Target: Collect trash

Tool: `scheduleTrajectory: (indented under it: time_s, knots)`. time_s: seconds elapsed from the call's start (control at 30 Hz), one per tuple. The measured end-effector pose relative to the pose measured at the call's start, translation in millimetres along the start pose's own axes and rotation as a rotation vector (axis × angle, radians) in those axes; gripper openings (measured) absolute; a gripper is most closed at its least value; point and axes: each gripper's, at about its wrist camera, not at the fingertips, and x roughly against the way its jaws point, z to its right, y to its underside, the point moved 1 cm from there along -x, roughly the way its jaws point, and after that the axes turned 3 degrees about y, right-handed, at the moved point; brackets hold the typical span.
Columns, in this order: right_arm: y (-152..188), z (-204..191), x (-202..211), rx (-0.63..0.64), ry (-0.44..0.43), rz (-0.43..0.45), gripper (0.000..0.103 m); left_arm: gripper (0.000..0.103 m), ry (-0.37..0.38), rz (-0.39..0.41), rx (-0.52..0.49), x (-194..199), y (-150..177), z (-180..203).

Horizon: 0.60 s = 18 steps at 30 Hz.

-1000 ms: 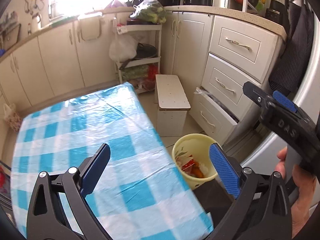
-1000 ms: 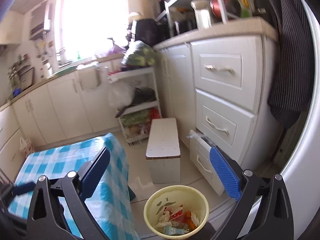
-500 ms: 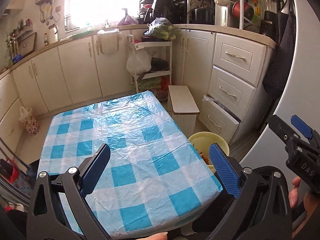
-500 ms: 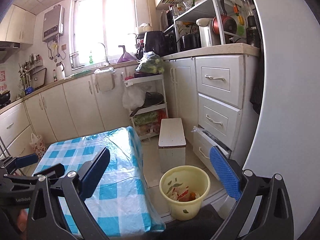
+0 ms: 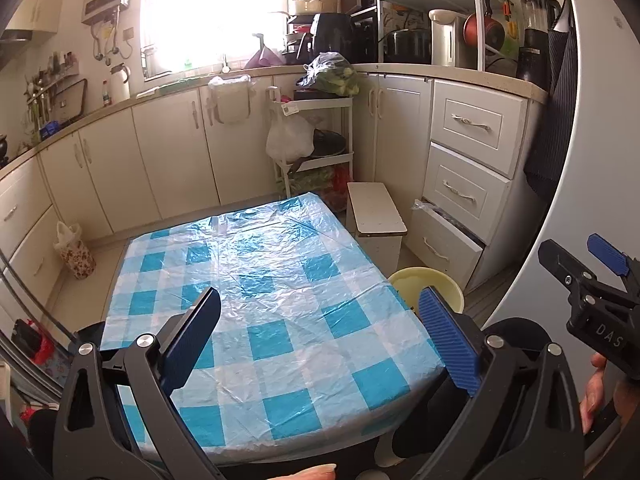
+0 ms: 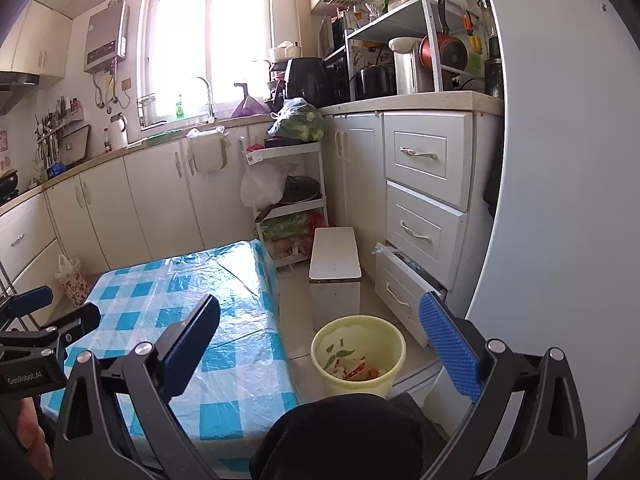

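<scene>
— In the middle of the kitchen, what takes up the most room?

— The table (image 5: 280, 300), under a blue-and-white checked plastic cloth with nothing lying on it. White cabinets (image 5: 172, 160) run behind it, and a drawer unit (image 6: 428, 184) stands to the right, its bottom drawer pulled partly out.

— And on the floor?

— A small white stool (image 6: 335, 264) stands beside the table's far right corner. Nearer the camera, on the floor between the table edge and the open drawer, sits a yellow bin (image 6: 358, 344). The trash (image 6: 352, 370) lies in its bottom: wrappers and scraps in white, red and orange.

— The grippers?

— The left gripper (image 5: 320, 336) hangs above the near part of the table, blue pads spread wide, nothing between them. The right gripper (image 6: 320, 340) hangs over the floor with the bin showing between its fingers, also spread wide and holding nothing.

— Any hands?

— Fingers show at the right gripper's handle (image 5: 596, 384) in the left view.
</scene>
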Motion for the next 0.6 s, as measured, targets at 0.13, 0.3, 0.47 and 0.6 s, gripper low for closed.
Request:
scheduleTrajectory:
  time_s: [0.13, 0.3, 0.47, 0.6]
  knots:
    - [2, -1, 3, 0.007, 0.003, 0.002, 0.096, 0.096, 0.006, 0.006, 0.005, 5, 0, -1]
    - [4, -4, 5, 0.012, 0.001, 0.003, 0.096, 0.096, -0.015, 0.021, 0.012, 10, 0, -4]
    - [4, -6, 7, 0.017, -0.002, 0.007, 0.096, 0.096, -0.023, 0.032, 0.02, 13, 0, -7]
    - [4, -7, 7, 0.021, -0.004, 0.01, 0.096, 0.096, -0.018, 0.041, 0.022, 15, -1, -7]
